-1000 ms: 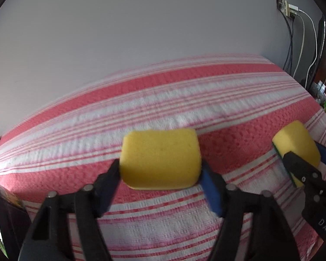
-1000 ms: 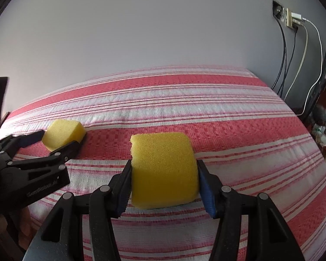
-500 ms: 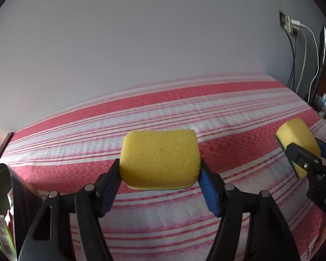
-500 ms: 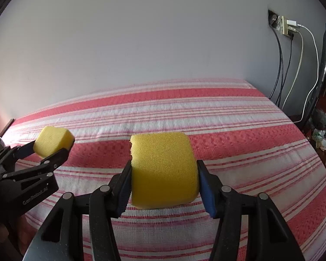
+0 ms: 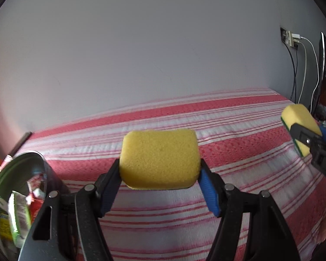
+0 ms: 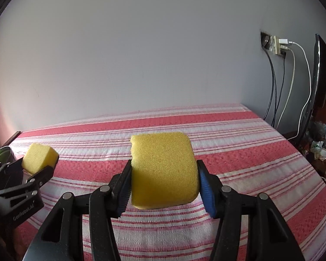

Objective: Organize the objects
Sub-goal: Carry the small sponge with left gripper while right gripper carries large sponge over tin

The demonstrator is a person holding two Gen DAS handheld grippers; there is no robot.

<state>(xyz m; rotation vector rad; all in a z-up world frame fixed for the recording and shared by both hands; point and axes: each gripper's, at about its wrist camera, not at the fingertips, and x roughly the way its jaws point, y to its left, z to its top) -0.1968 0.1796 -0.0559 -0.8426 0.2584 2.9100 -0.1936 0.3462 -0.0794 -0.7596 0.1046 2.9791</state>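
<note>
Porous matt yellow foam sponge point(image 5: 159, 158), 2nd coarse-pored foam sponge point(image 6: 163, 169), woven textured red-and-white striped cloth bedspread point(image 5: 239, 148), shiny metal tin point(image 5: 21, 167), matt black plastic jaws with ribbed blue pads, smooth matt wall point(image 5: 141, 54)

Two yellow sponges point(image 5: 159, 158) point(image 6: 163, 170), one open tin point(image 5: 21, 169)

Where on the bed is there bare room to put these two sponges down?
The striped bedspread is bare from the wall to the near edge, between both grippers. It is crowded only at the left edge by the open tin of packets.
</note>
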